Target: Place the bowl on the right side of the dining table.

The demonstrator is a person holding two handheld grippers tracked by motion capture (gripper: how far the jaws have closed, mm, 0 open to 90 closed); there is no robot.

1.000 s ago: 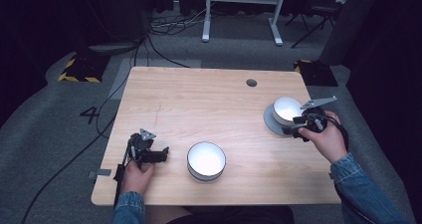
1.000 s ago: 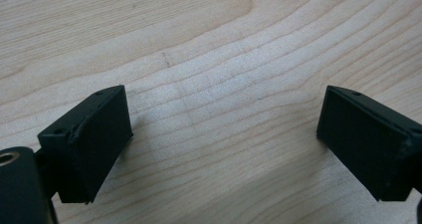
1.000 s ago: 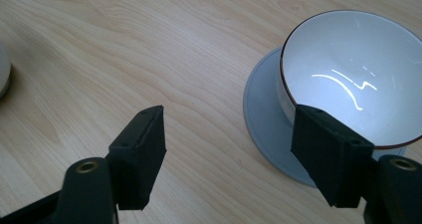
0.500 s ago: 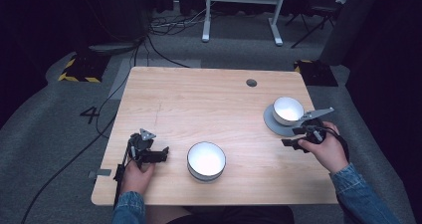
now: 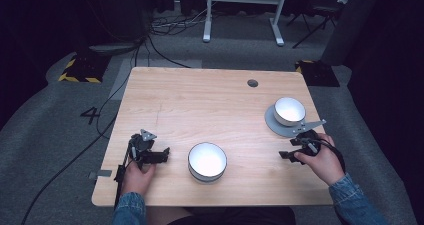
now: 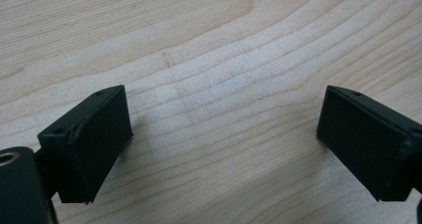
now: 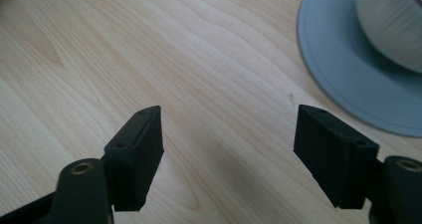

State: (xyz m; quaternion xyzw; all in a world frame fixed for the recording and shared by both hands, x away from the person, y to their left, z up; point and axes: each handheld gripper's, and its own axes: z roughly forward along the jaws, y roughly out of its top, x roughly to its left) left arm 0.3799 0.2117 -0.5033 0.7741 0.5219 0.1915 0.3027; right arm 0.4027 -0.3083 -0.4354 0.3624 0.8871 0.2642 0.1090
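A light wooden table (image 5: pixel 200 100) stands on grey carpet (image 5: pixel 55 155). Near the table's far edge, right of the middle, a small dark round hole (image 5: pixel 252 83) is set in the top. On the floor to the left a "4" (image 5: pixel 92 115) is marked, and farther off on that side lies a black block edged in yellow-and-black stripes (image 5: pixel 80 70). A second such block (image 5: pixel 316 71) sits beyond the table's far right corner. Behind the table stands a white metal frame (image 5: pixel 243 7) on two feet, with loose black cables (image 5: pixel 165 25) on the floor to its left. A small grey tab (image 5: pixel 100 174) juts from the table's near left edge.
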